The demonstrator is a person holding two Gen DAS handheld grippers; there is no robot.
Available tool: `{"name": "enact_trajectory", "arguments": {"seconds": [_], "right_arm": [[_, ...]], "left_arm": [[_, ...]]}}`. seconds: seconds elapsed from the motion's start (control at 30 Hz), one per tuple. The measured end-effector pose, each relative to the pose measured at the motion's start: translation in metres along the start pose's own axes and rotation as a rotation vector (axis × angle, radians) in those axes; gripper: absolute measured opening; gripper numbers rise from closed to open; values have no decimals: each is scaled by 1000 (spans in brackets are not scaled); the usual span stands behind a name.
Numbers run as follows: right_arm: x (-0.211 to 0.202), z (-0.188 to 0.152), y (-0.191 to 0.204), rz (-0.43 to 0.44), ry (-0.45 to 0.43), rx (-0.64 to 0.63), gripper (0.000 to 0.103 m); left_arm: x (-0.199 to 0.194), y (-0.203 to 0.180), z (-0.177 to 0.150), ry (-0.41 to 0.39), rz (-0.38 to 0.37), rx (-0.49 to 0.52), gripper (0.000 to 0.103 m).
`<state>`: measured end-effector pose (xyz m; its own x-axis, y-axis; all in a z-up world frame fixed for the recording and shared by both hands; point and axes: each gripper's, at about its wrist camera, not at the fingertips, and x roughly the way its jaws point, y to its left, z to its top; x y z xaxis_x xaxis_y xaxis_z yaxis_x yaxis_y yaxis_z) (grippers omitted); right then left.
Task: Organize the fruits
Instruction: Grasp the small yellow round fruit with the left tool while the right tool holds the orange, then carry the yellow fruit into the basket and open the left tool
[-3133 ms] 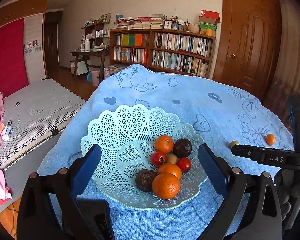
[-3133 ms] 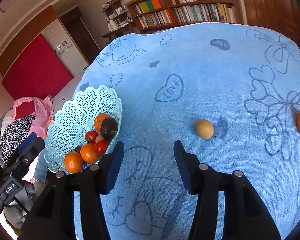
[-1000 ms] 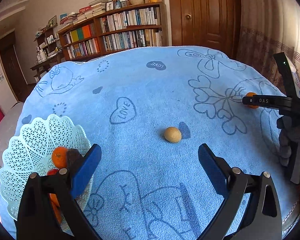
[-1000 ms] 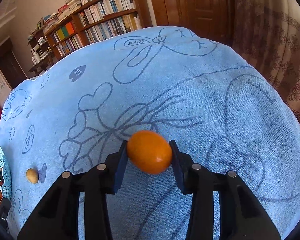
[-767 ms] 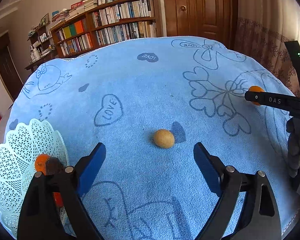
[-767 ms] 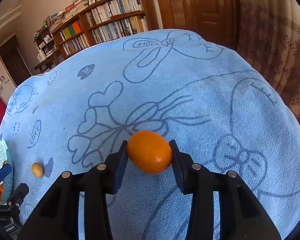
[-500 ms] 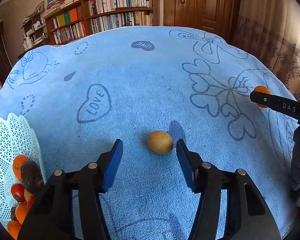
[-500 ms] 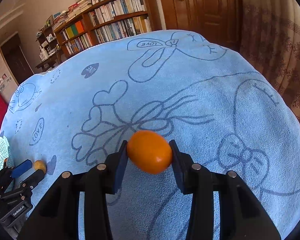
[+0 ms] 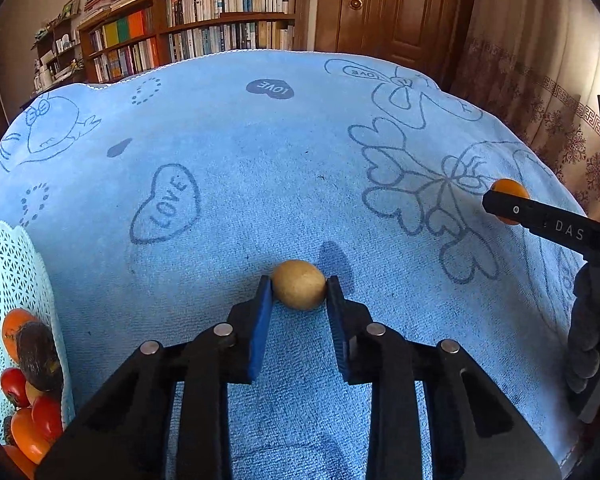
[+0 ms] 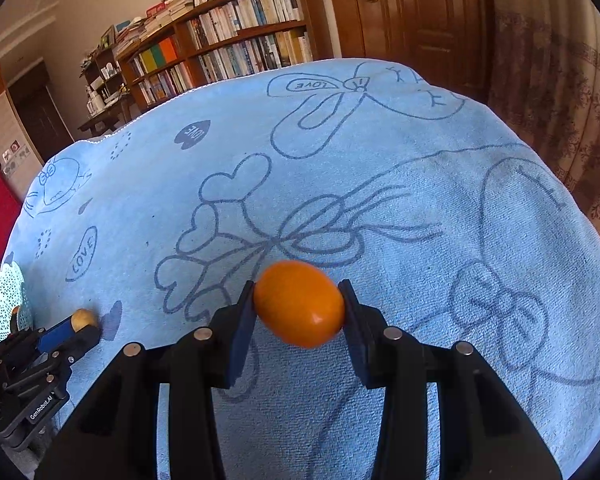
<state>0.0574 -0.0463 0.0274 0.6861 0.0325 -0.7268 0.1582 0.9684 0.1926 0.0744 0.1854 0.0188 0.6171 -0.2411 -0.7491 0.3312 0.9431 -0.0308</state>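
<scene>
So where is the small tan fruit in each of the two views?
Left wrist view: small tan fruit at centre, between the left gripper fingers.
Right wrist view: far lower left, at that gripper's tips.
Shared landmark: the white lattice basket at the left edge.

A nappy, matt blue terry cloth [image 9: 260, 184] covers the bench. The orange fruit [image 10: 299, 303] has a smooth, glossy skin; the tan fruit [image 9: 298, 285] looks dull and finely rough. The basket [image 9: 12, 264] is pale perforated plastic. Both grippers' fingers [image 9: 260, 320] are matt black plastic with blue pads and shiny metal pins.
</scene>
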Motion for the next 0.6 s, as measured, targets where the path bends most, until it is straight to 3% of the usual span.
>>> {"name": "enact_trajectory", "arguments": {"seconds": [0.6], "right_arm": [[-11, -17, 19, 60, 2, -43, 41]], "left_arm": [[-53, 7, -9, -141, 143, 17, 28]]}}
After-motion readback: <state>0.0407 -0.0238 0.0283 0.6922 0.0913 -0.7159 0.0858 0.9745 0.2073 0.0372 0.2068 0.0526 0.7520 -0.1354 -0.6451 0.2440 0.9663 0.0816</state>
